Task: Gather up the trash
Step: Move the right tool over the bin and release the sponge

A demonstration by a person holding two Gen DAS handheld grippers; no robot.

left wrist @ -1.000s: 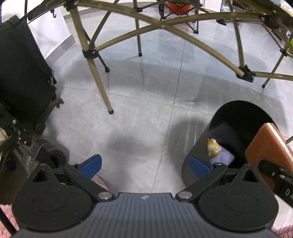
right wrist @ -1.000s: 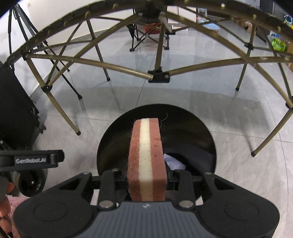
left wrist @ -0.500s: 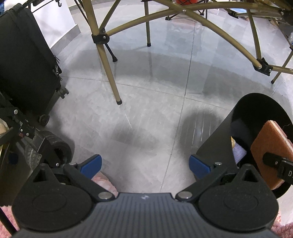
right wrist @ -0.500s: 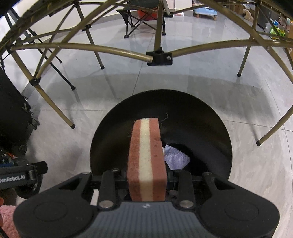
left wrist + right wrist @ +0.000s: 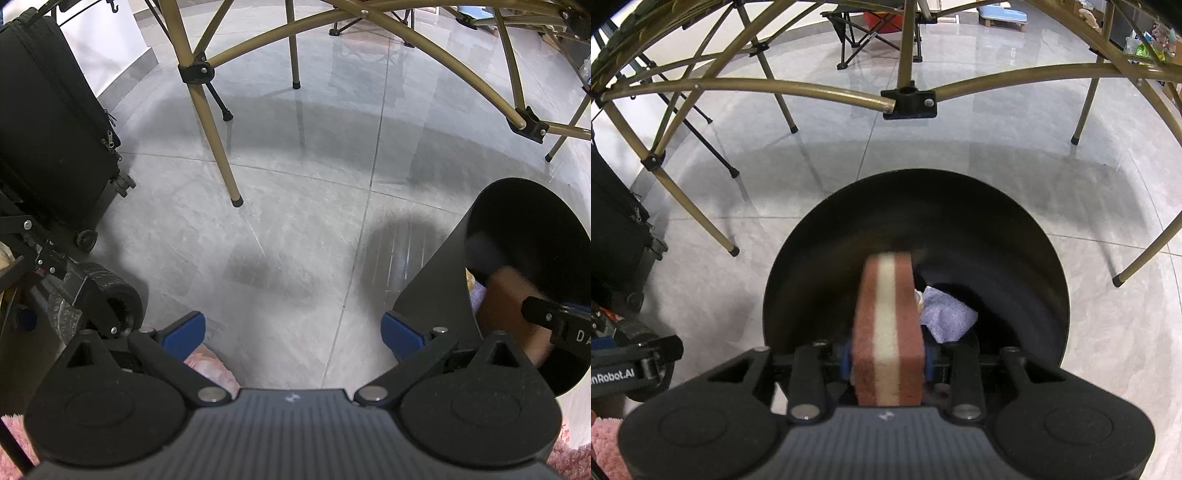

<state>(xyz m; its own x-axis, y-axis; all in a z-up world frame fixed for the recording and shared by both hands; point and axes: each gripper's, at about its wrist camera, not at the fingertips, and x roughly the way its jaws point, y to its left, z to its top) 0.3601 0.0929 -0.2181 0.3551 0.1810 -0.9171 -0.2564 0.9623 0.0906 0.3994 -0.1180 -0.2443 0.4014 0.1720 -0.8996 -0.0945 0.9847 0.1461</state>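
Grey tile floor (image 5: 997, 155), gold frame legs (image 5: 701, 218) — black suitcase (image 5: 48, 122)

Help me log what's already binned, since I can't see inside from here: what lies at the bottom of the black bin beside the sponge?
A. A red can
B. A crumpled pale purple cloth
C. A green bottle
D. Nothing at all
B: the right wrist view shows a crumpled pale purple cloth in the black bin, just right of the sponge between the right gripper's opening jaws.
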